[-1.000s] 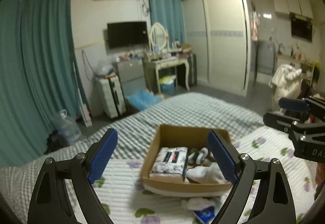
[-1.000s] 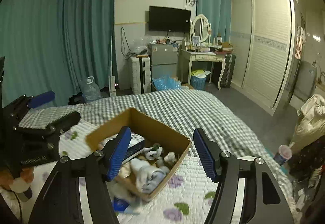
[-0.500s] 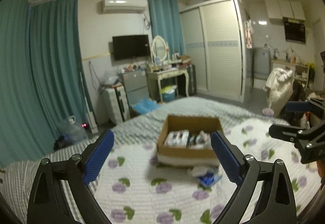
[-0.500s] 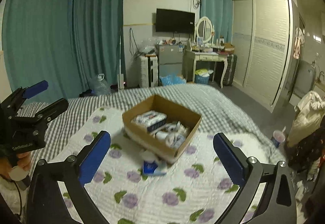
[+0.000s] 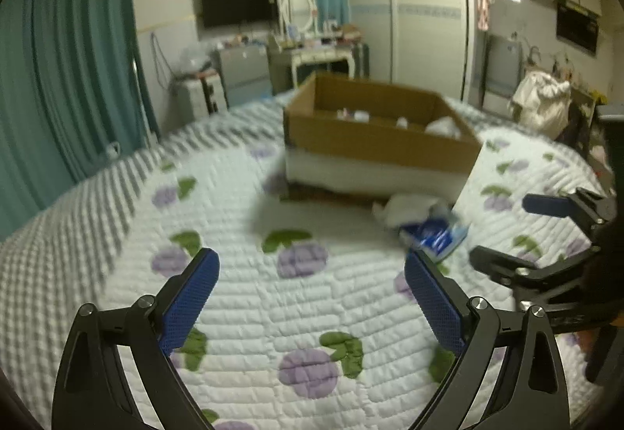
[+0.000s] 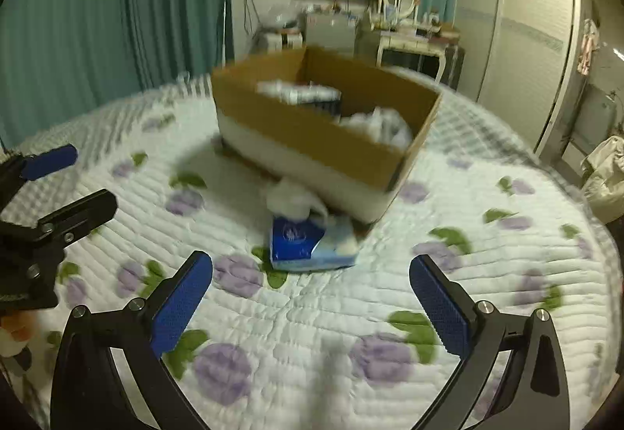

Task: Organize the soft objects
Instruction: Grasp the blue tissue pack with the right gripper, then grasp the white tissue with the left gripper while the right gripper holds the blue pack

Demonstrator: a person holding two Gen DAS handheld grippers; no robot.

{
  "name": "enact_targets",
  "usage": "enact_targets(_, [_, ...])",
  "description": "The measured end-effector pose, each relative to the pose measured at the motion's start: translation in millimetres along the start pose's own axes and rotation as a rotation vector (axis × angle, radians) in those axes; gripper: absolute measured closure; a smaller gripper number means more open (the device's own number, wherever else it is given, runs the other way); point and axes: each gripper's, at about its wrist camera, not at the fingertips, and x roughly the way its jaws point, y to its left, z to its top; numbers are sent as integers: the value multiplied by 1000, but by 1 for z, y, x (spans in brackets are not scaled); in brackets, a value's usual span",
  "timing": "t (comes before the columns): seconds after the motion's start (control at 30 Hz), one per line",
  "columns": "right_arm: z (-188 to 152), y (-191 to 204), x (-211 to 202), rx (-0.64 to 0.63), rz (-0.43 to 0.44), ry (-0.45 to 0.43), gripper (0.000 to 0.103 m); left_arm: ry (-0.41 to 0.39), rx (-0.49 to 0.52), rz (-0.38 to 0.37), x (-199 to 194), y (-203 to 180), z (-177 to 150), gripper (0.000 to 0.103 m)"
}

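Observation:
A cardboard box (image 5: 384, 145) (image 6: 312, 133) stands on the flowered quilt and holds a tissue pack and white soft items. A blue tissue pack (image 6: 308, 242) (image 5: 436, 235) with crumpled white tissue (image 6: 292, 199) lies on the quilt just in front of the box. My left gripper (image 5: 312, 297) is open and empty, low over the quilt, left of the pack. My right gripper (image 6: 312, 297) is open and empty, a short way before the blue pack. Each gripper shows in the other's view: the right one (image 5: 518, 231), the left one (image 6: 58, 180).
The quilt (image 5: 241, 227) covers a bed with a grey checked sheet (image 5: 78, 211) at its left. Teal curtains, a dresser with mirror (image 6: 401, 36), a TV and a wardrobe stand beyond the bed. White clothes (image 5: 542, 106) hang at far right.
Both grippers have dropped low toward the quilt and come closer to the box and the blue pack. Both stay open. Nothing has been taken hold of.

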Motion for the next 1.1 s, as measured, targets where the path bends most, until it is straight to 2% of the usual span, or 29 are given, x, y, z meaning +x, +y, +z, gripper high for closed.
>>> enact_targets(0.1, [-5,-4,33,44,-26,25,1,55,1,9,22,3,-7,5])
enact_targets(0.17, [-7,-7,47,76,-8,33,1,65,15,30,30,4,-11,5])
enact_targets(0.33, [-4,-9,75,54,-12,61,2,97,-2,28,44,7,-17,5])
enact_targets(0.43, [1,-11,84,52,-11,73,14,111,16,42,47,3,-19,6])
enact_targets(0.47, [1,-12,86,57,6,79,22,113,19,41,49,2,-20,6])
enact_targets(0.5, [0,-13,86,61,31,79,29,115,24,39,48,0,-21,6])
enact_targets(0.63, [-4,-14,71,58,27,51,30,143,37,36,46,-11,-21,7])
enact_targets(0.73, [-5,-24,49,108,33,12,30,152,26,-1,46,-20,-15,7])
enact_targets(0.8, [-4,-34,35,124,1,-11,30,153,25,-18,49,-28,-9,8])
enact_targets(0.87, [-1,-41,27,126,-33,-13,30,156,36,-34,54,-40,-2,15])
enact_targets(1.0, [0,-55,21,117,-115,-14,30,165,30,-87,74,-62,12,15])
enact_targets(1.07, [1,-63,21,135,-127,-14,30,175,43,-99,85,-73,17,26])
enact_targets(1.1, [0,-68,21,149,-127,-14,30,183,48,-102,90,-77,18,28])
